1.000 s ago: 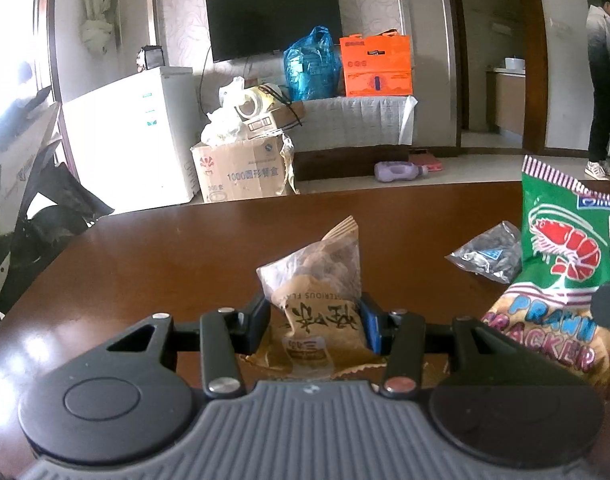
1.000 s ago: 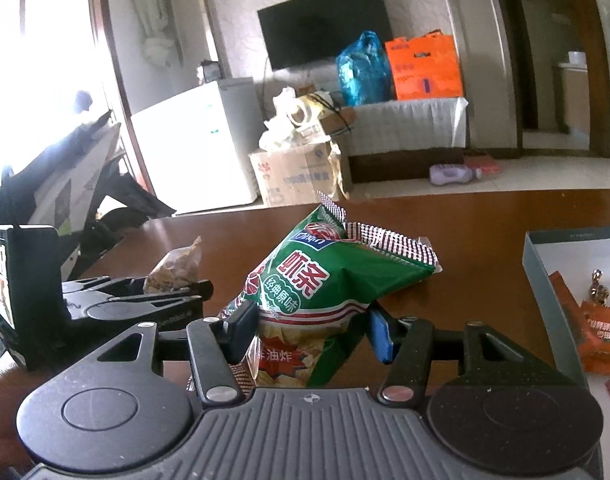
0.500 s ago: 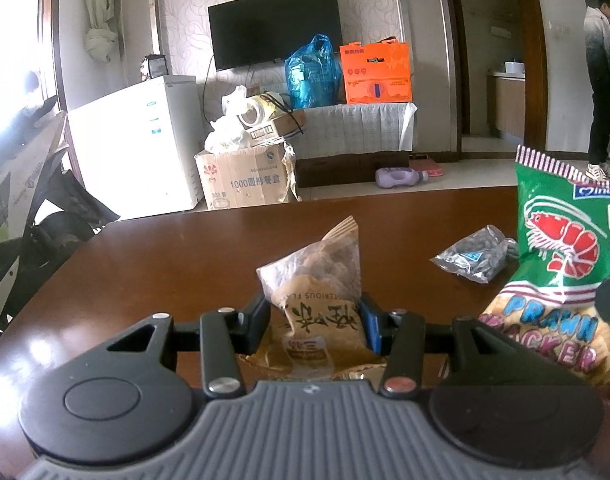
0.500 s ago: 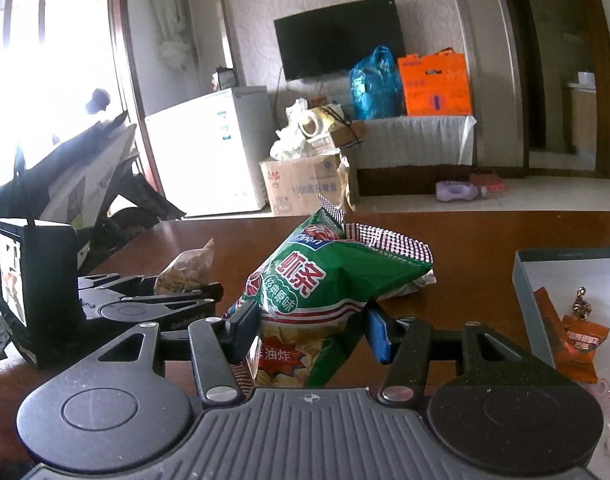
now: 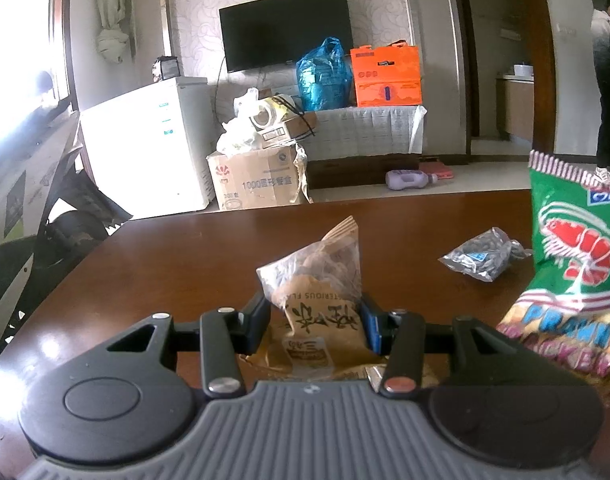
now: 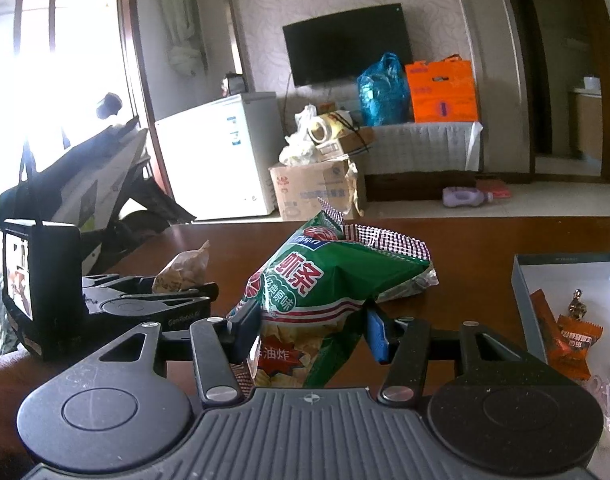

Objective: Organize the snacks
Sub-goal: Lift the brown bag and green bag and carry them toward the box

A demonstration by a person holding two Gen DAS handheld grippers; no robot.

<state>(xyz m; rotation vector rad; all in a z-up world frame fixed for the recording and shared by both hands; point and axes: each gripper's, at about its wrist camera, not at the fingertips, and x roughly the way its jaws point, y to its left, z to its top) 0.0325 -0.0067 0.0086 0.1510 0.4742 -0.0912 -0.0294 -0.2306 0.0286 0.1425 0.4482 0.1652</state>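
Brown nut pouch (image 5: 319,292) pinched in left hand-held gripper (image 5: 316,320); green prawn-cracker bag (image 6: 325,296) in right hand-held gripper (image 6: 311,328).

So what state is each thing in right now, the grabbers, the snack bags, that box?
left gripper: shut on the brown snack bag, held upright
right gripper: shut on the green prawn cracker bag, sealed
seed packet: lying flat on the table, untouched
box: open, orange snack packets inside
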